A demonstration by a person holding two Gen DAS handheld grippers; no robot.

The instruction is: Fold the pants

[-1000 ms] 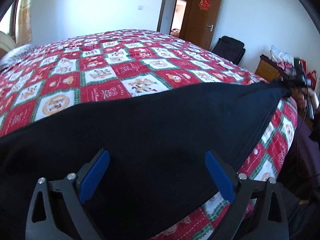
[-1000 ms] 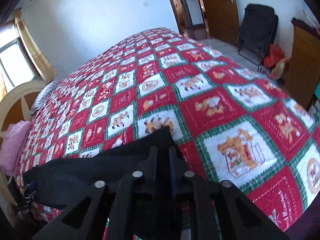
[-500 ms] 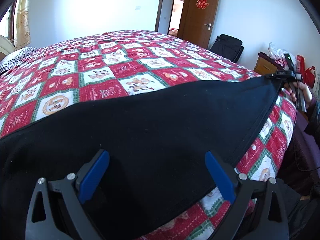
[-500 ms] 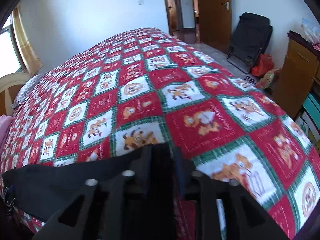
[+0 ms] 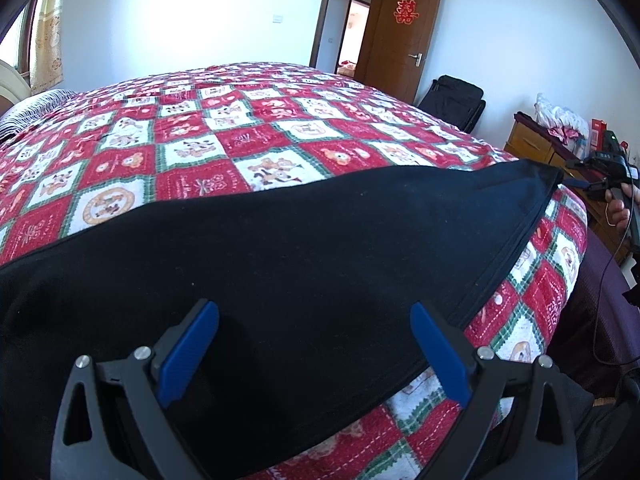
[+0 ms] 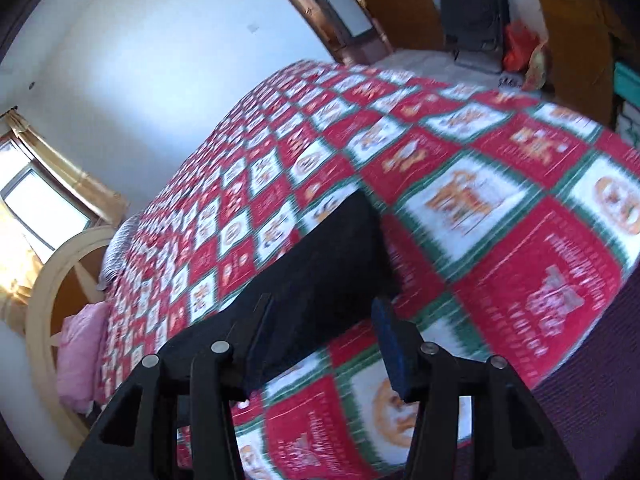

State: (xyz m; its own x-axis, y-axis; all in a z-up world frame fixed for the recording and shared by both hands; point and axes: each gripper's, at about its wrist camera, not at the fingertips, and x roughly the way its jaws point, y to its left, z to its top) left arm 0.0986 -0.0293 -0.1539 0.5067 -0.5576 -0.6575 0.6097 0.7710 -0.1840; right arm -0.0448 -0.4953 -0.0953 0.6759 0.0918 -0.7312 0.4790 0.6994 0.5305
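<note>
White walls [image 5: 180, 12], open brown door [image 5: 404, 36], sunlit curtained window [image 6: 36, 196].

We count one pair of black fabric pants [image 5: 304, 240], one red-and-white patchwork quilt [image 5: 224, 128], and two black grippers with blue pads, left [image 5: 314, 344] and right [image 6: 320, 340].

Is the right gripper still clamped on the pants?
No, it is open. The right gripper shows a clear gap between its fingers, and the black pants lie released on the quilt.
</note>
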